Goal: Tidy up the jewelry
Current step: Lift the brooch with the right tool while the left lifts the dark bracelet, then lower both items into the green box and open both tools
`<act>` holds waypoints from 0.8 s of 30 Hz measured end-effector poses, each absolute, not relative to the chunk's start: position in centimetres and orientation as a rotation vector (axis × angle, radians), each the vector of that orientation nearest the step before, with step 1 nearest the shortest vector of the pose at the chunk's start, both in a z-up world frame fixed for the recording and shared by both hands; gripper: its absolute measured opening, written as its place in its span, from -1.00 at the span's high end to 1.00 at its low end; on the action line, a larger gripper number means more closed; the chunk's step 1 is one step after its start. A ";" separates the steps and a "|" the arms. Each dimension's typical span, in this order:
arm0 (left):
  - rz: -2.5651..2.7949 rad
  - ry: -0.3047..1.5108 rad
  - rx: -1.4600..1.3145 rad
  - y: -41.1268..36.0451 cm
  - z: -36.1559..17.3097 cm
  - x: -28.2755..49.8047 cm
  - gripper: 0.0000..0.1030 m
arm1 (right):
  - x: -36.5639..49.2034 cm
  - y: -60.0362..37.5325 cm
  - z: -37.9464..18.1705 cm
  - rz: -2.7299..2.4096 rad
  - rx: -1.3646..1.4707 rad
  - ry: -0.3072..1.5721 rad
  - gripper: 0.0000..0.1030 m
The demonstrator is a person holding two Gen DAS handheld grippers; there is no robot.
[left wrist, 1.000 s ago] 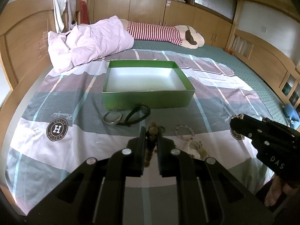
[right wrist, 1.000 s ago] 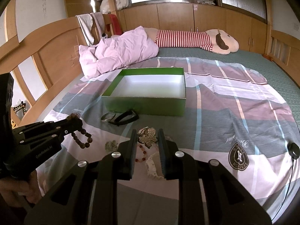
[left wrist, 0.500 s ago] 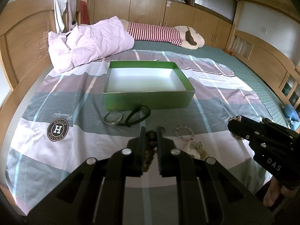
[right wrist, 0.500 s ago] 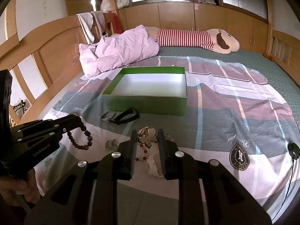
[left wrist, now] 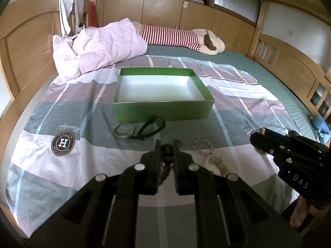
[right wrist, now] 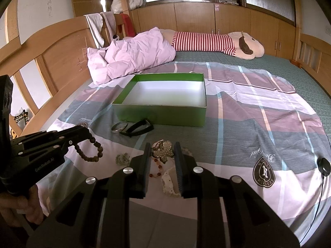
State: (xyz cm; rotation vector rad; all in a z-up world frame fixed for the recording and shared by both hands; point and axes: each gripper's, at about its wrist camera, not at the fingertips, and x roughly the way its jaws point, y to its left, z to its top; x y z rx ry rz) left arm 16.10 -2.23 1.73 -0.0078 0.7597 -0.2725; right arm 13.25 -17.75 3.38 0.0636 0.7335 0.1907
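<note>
An empty green box (left wrist: pixel 163 109) (right wrist: pixel 161 116) with a white floor sits mid-bed. My left gripper (left wrist: pixel 166 144) (right wrist: pixel 82 133) is shut on a brown wooden bead bracelet (left wrist: pixel 167 155) (right wrist: pixel 91 150), which hangs in a loop above the sheet. My right gripper (right wrist: pixel 161 147) (left wrist: pixel 258 134) is shut on a flower-shaped brooch (right wrist: pixel 163 150) and holds it above the loose jewelry. A silver bangle (left wrist: pixel 124 131) (right wrist: pixel 119 127) and a black band (left wrist: pixel 152 127) (right wrist: pixel 137 129) lie before the box. A pink bead bracelet (left wrist: pixel 202 146), a white lace piece (right wrist: pixel 168 183) and red beads (right wrist: pixel 156 170) lie near the front edge.
A crumpled pink quilt (left wrist: pixel 97 47) lies at the back left of the bed and a striped plush toy (left wrist: pixel 182 37) along the back. Wooden bed rails (left wrist: pixel 298 78) run round the mattress. A small black puck with a cable (right wrist: pixel 323 166) lies at the right.
Both grippers have risen slightly with their pieces still gripped. The bead bracelet hangs higher and closer to the box side; the loose jewelry on the sheet has not moved.
</note>
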 end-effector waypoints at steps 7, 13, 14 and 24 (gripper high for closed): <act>-0.272 0.759 -0.010 -2.2 1.7 16.1 0.78 | 13.5 -18.0 3.3 0.188 0.072 0.732 0.57; -0.264 0.753 -0.012 -2.3 2.1 16.9 0.78 | 14.9 -18.2 3.8 0.190 0.074 0.721 0.57; -0.262 0.752 -0.014 -2.4 2.2 17.4 0.78 | 15.4 -18.2 4.0 0.191 0.070 0.715 0.57; -0.258 0.718 -0.020 -3.7 3.9 24.1 0.78 | 22.9 -19.1 5.3 0.165 0.125 0.654 0.57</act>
